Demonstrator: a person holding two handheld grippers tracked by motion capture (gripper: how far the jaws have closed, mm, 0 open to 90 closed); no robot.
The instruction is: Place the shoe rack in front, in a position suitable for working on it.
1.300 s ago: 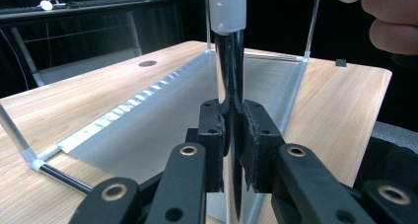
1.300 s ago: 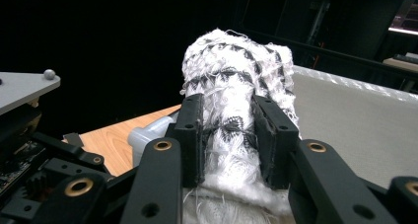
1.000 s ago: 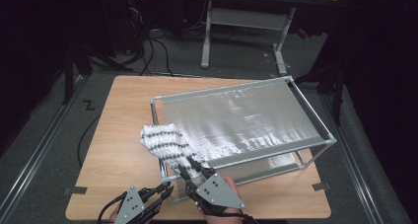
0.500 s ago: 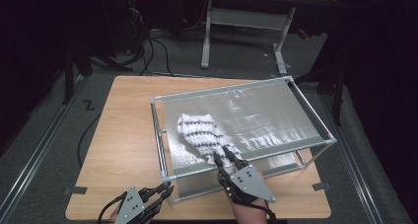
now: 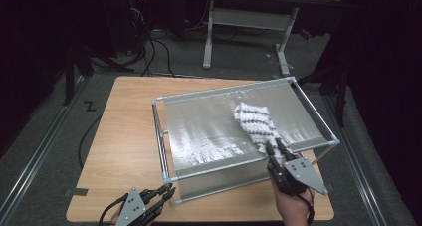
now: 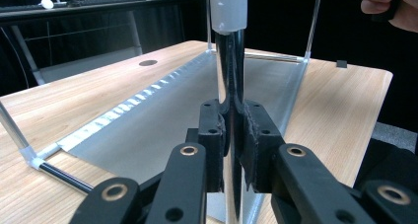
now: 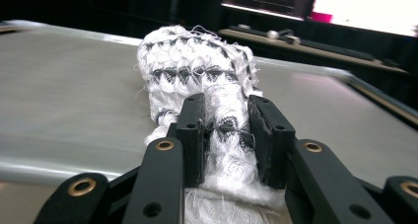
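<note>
High view: one wooden counter [image 5: 124,136], on it one metal-tube rack [image 5: 161,136] with a grey fabric sheet [image 5: 209,131] stretched across the top. One white cloth with black zigzag stripes [image 5: 255,124] lies on the sheet toward its right side, near edge of the cloth at the rack's front rail. Two claws, one per hand.

Right claw [image 5: 275,147]: at the front-right of the rack, tips on the cloth's near end. Right gripper view gives what the overhead can't: both jaws are pressed into the cloth [image 7: 217,130] from either side, fabric bunched between them, so it is clamped on the cloth. The rest of the cloth stretches away from the jaws and rests on the sheet [image 7: 74,91].

Left claw [image 5: 168,191]: at the counter's front edge, tips at the rack's front-left corner. Overhead doesn't resolve the grip. Left gripper view does: jaws [image 6: 235,135] closed around a shiny upright post [image 6: 230,66] of the rack, white plastic connector [image 6: 226,7] on the post above them. Same view looks under the rack: sheet [image 6: 162,120] hanging down to the counter [image 6: 335,105], and a hand [image 6: 392,7] at top right.
</note>
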